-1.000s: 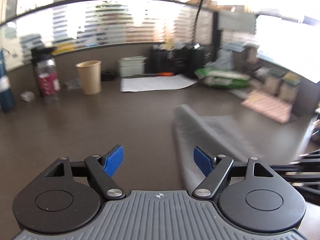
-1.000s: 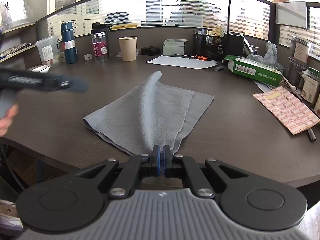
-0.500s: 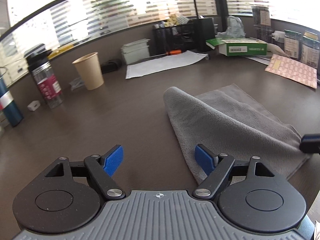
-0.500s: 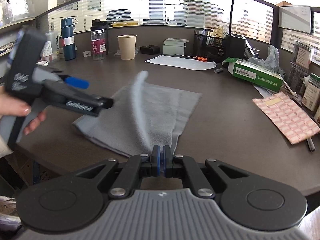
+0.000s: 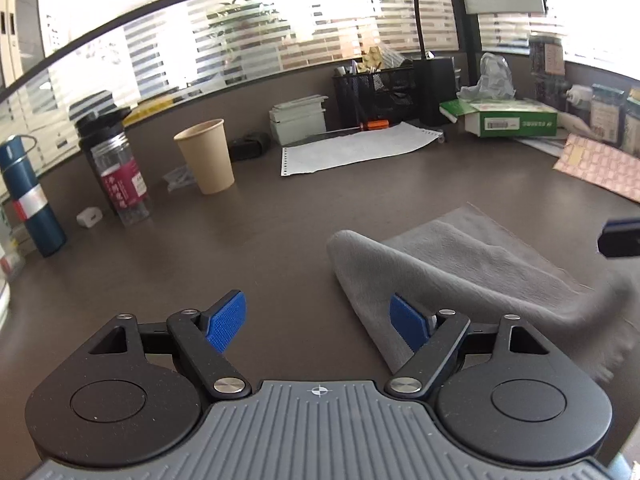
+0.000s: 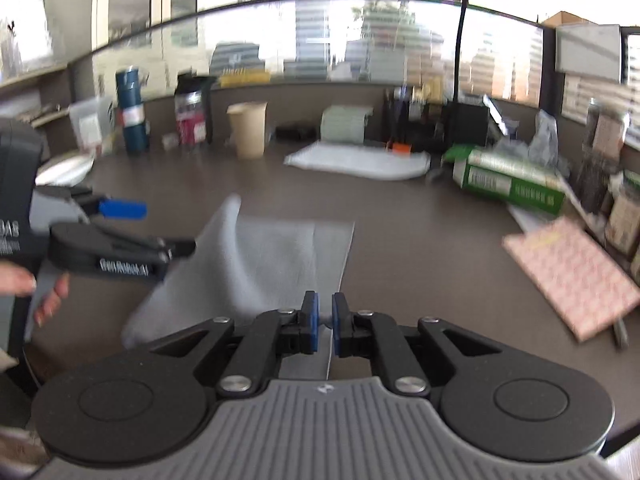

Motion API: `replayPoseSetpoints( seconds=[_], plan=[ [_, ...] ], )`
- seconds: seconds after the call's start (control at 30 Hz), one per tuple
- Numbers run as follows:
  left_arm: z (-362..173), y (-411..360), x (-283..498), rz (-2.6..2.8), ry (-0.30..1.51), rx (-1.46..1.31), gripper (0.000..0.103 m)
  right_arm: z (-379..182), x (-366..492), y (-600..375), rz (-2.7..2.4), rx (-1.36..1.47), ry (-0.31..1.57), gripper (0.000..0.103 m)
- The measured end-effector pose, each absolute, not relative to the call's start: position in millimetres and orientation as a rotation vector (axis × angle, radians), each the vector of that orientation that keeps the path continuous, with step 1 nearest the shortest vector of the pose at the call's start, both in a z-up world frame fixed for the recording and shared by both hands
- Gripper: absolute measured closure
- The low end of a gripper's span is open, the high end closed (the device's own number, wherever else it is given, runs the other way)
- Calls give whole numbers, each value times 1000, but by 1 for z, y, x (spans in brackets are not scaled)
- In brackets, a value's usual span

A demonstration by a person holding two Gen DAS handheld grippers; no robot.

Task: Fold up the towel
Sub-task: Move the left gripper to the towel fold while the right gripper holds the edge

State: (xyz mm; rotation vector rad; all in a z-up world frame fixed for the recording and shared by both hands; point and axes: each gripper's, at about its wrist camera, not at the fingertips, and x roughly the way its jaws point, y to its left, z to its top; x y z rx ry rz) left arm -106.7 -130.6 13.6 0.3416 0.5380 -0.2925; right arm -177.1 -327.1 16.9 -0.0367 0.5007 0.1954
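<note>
The grey towel (image 5: 472,268) lies on the dark desk (image 5: 240,240) doubled over itself, with one rounded fold ridge standing up at its left end and a lower layer showing past the upper one on the far side, so it is mid-fold rather than flat. The left tool (image 5: 318,322) hovers just beside the towel's near left edge with its blue pads spread wide and nothing between them, placed, I judge, to take that edge. The right tool (image 6: 324,322) sits at the towel's near edge with its pads parted by a narrow gap; the blurred picture does not settle whether cloth is pinched there. A paper cup (image 5: 206,156) stands well apart behind.
</note>
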Motion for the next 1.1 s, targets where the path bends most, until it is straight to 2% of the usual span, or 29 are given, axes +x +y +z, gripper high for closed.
replayPoseSetpoints(
  seconds=[0.23, 0.77, 0.87, 0.93, 0.97, 1.07, 1.1],
  plan=[
    [1, -130, -94, -321, 584, 356, 18, 31, -148, -335, 197, -65, 482, 92],
    [-1, -112, -70, -317, 596, 296, 15, 0, -67, -301, 273, -59, 598, 91],
    [-1, -112, -70, -316, 592, 296, 15, -3, -59, -299, 273, -59, 616, 85],
    [-2, -112, -71, -316, 589, 297, 15, -5, -55, -298, 268, -61, 622, 76],
    [-2, -112, -71, -316, 588, 296, 15, -5, -55, -298, 266, -62, 621, 74],
    [-2, -111, -70, -318, 591, 292, 15, -6, -56, -296, 272, -81, 611, 75],
    [-2, -111, -70, -318, 592, 291, 15, -6, -56, -294, 274, -98, 607, 78]
  ],
)
